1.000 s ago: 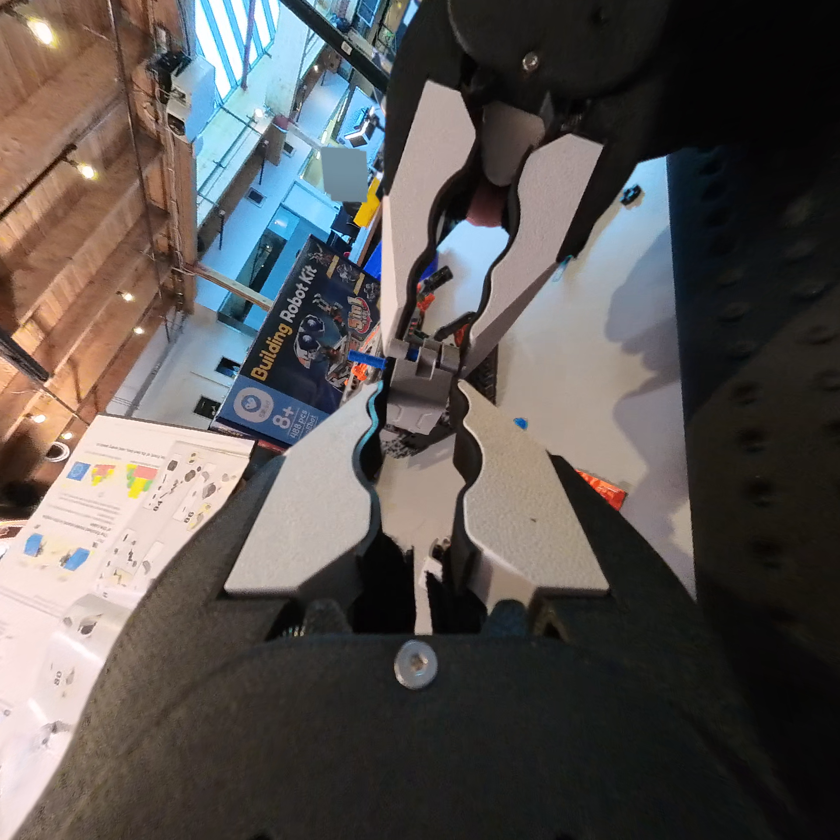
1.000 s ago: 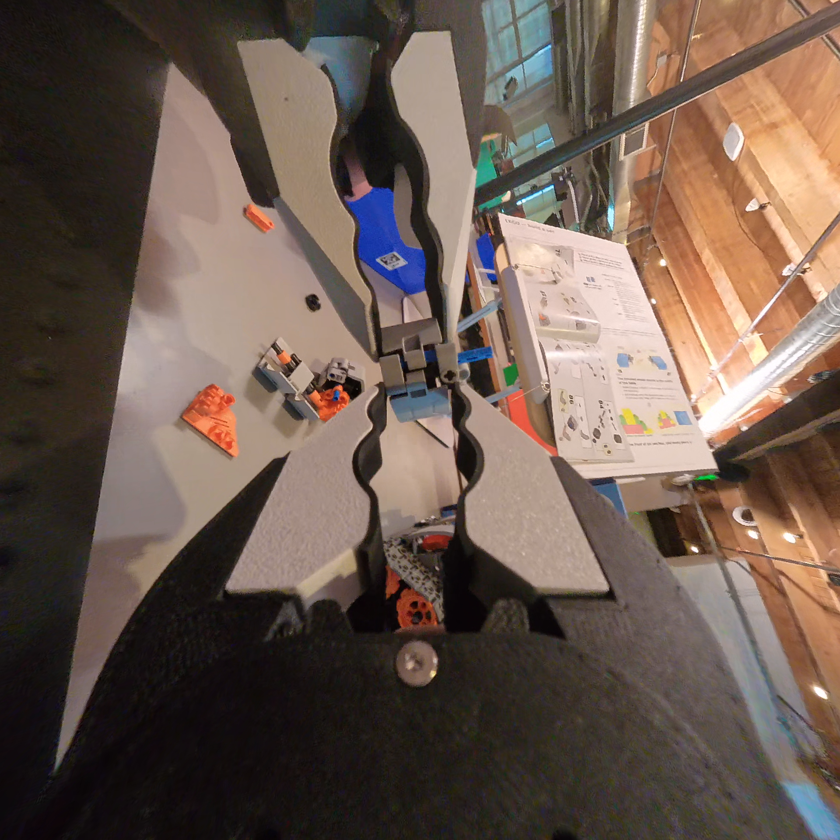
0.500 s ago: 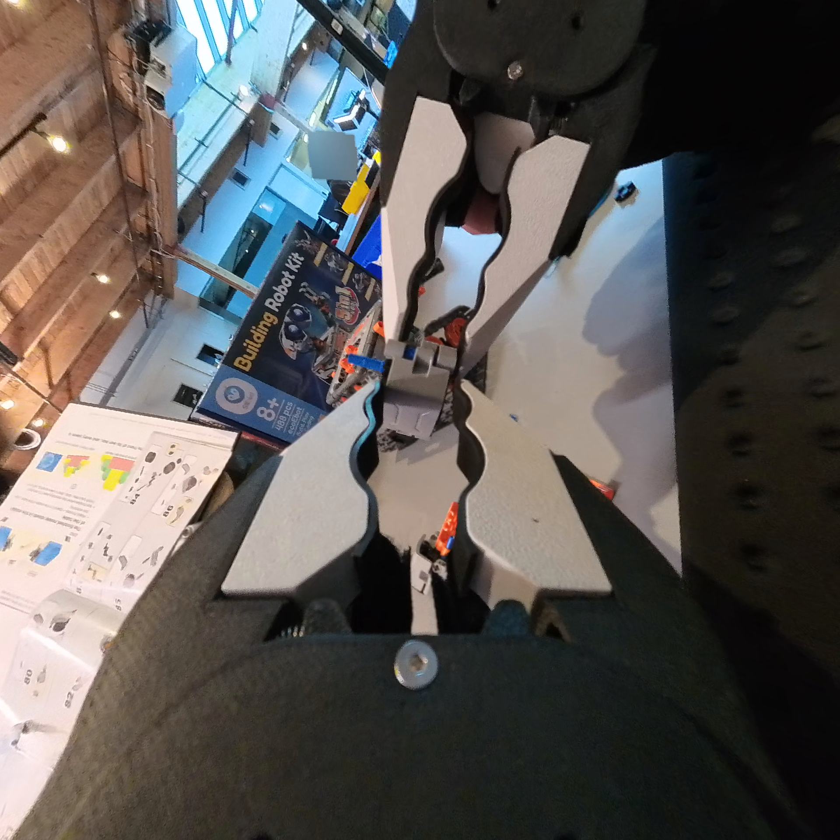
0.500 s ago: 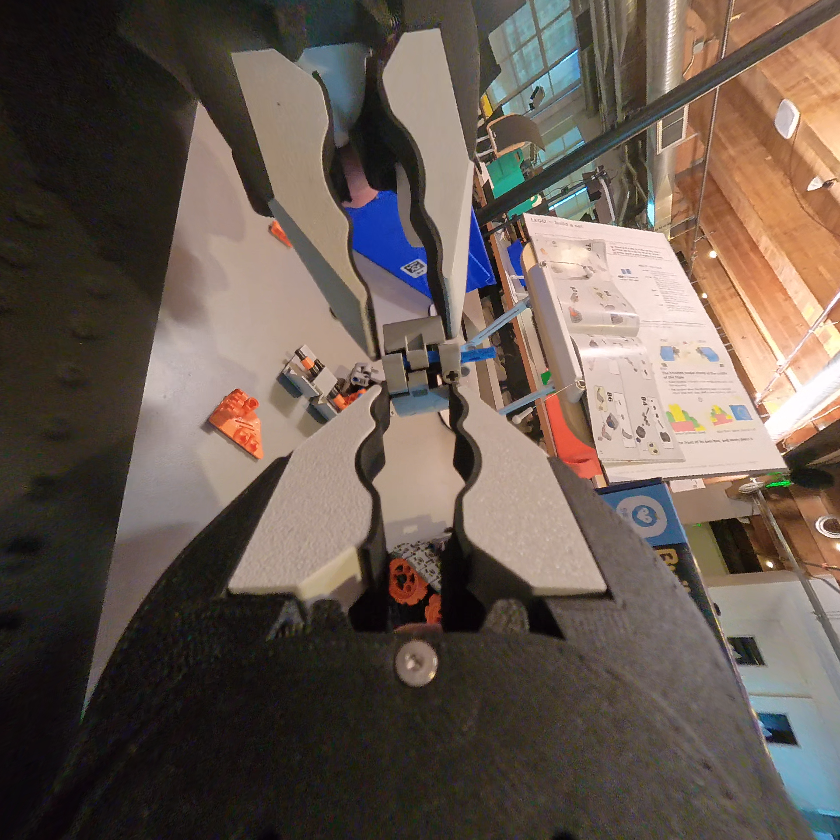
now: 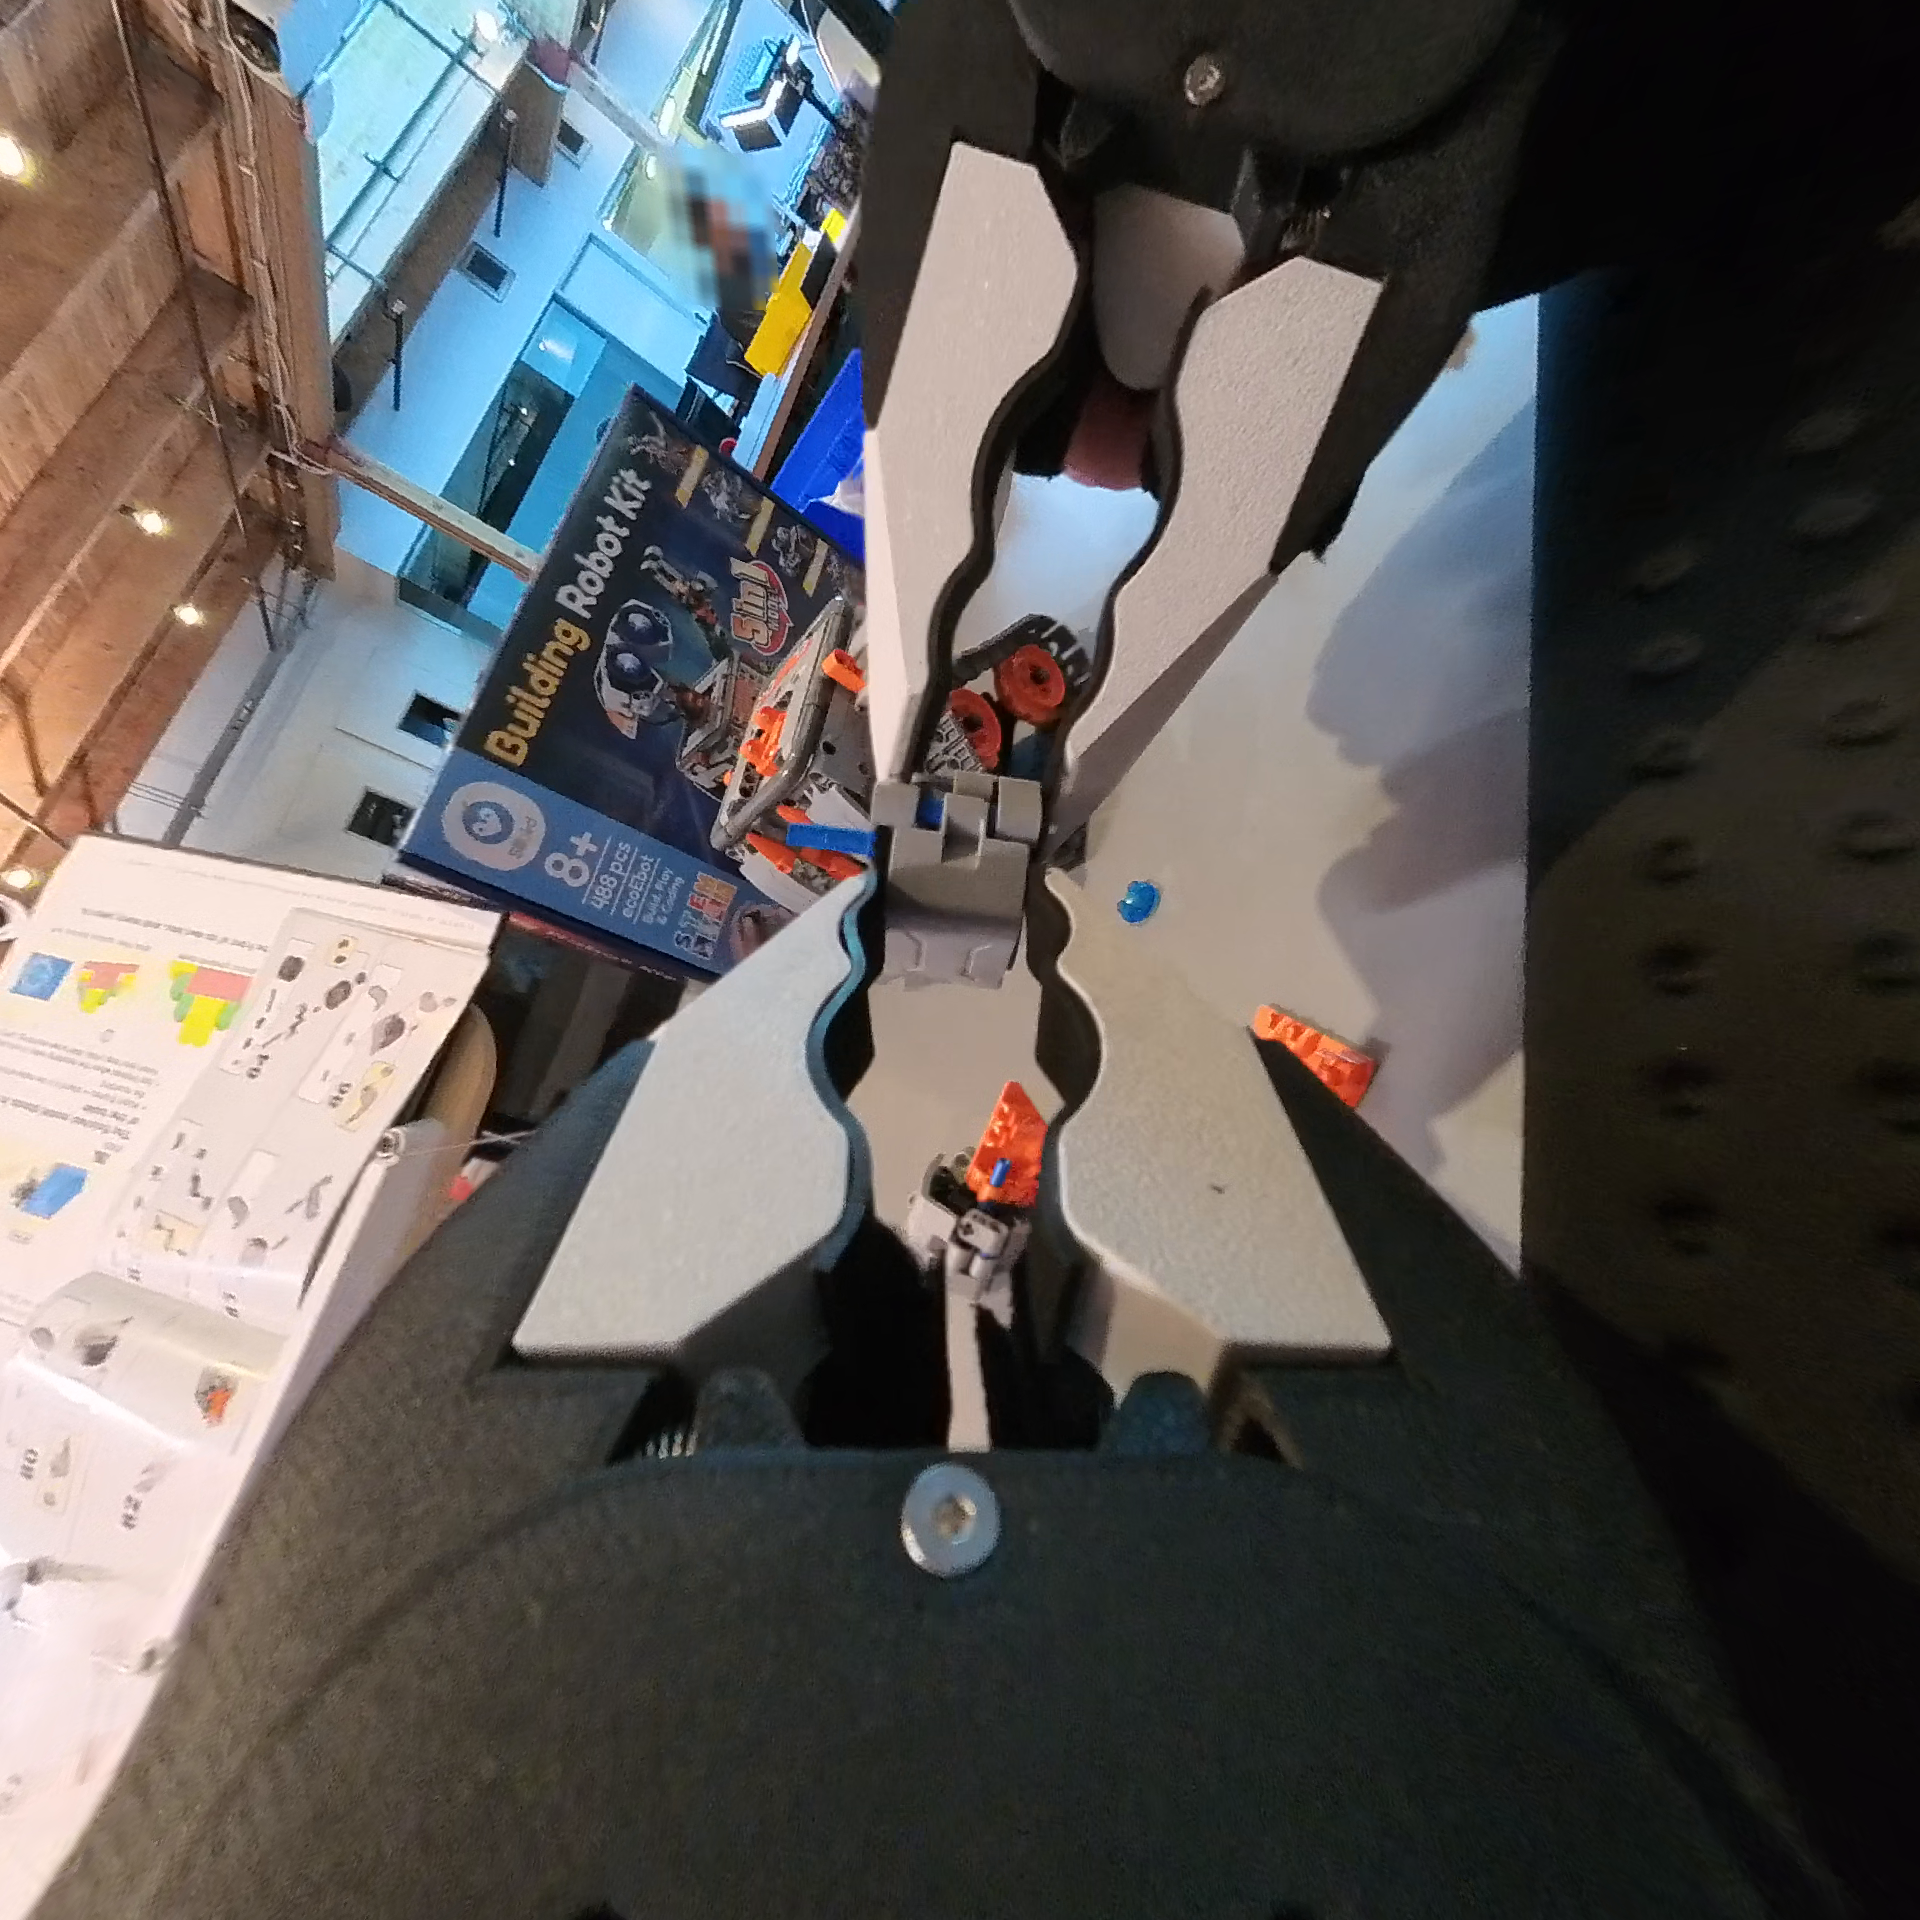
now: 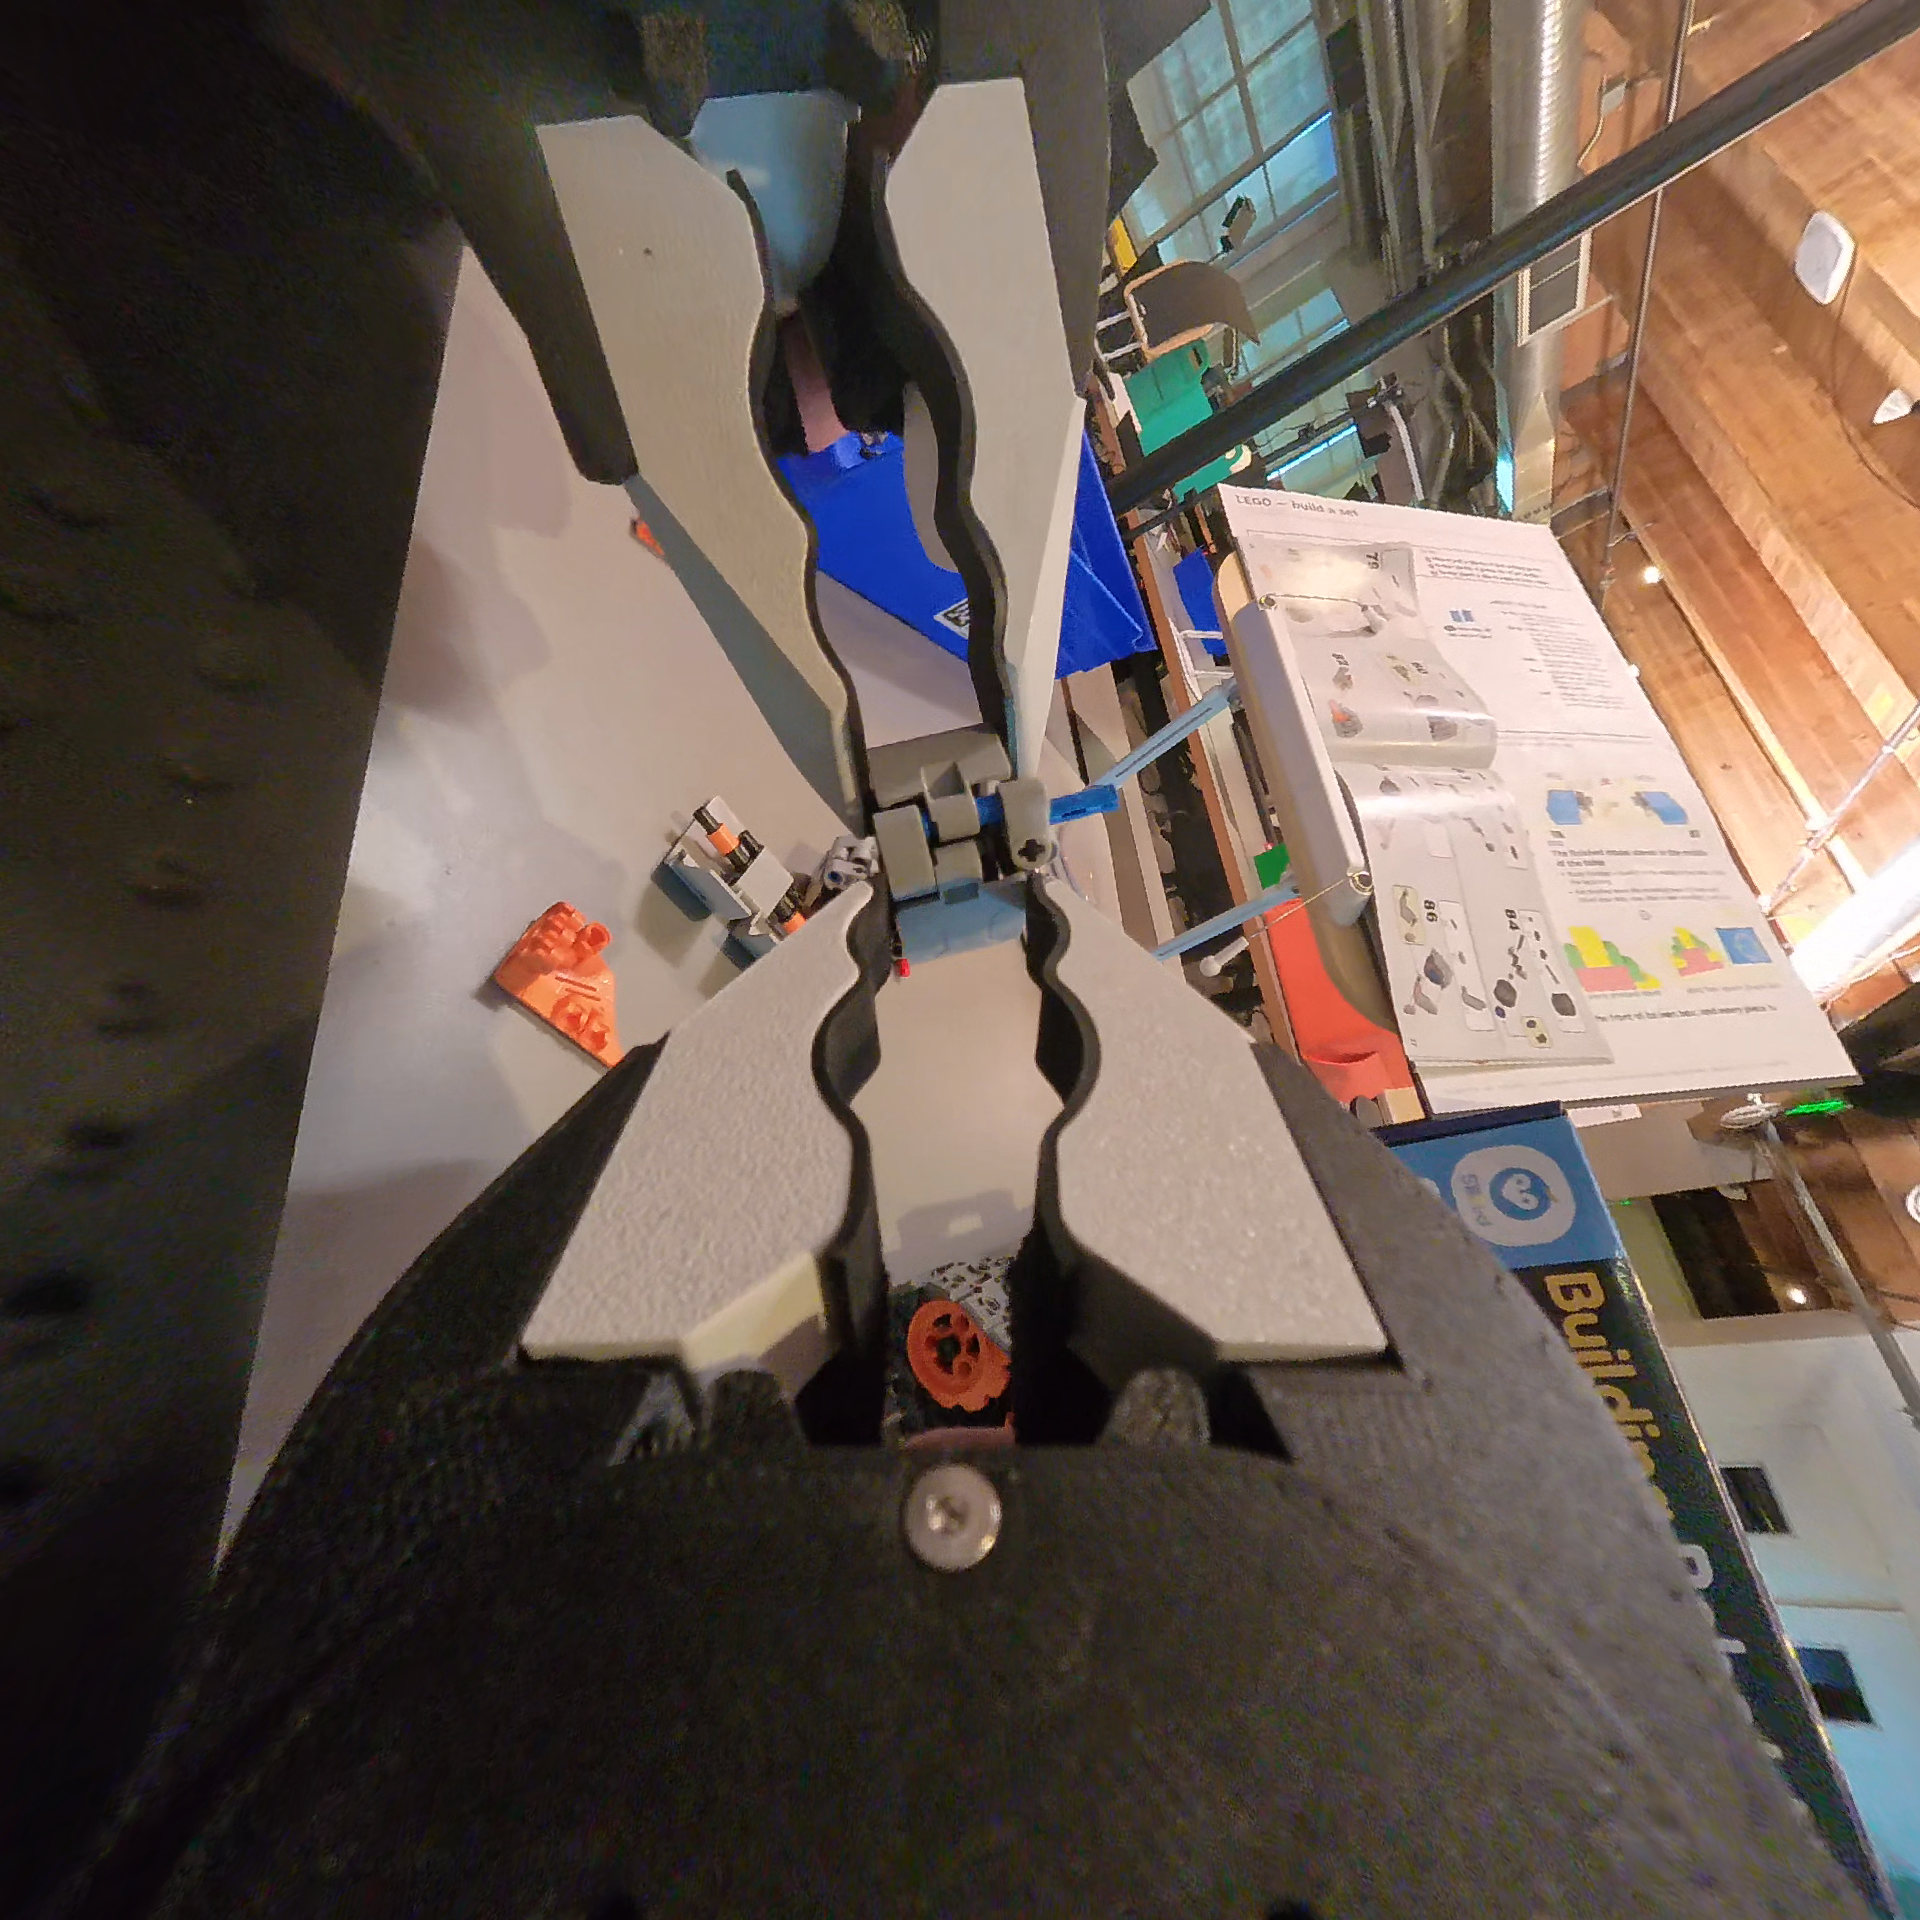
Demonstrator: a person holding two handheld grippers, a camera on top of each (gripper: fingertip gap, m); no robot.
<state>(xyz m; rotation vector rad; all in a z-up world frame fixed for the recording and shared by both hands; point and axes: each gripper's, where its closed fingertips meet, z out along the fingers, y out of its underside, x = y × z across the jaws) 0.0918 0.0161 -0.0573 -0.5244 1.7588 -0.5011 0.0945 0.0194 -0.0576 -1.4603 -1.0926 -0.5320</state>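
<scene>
The white counter (image 5: 1299, 790) has free room between the loose parts. The kit box (image 5: 623, 727) and the instruction sheet (image 6: 1507, 790) stand at its edge. The left hand-held gripper (image 5: 951, 909) and the right hand-held gripper (image 6: 951, 894) meet tip to tip above it, both closed on one grey brick assembly (image 5: 951, 883) with a blue axle (image 6: 1075, 803). An orange wedge plate (image 6: 561, 982) with studs lies flat nearby.
</scene>
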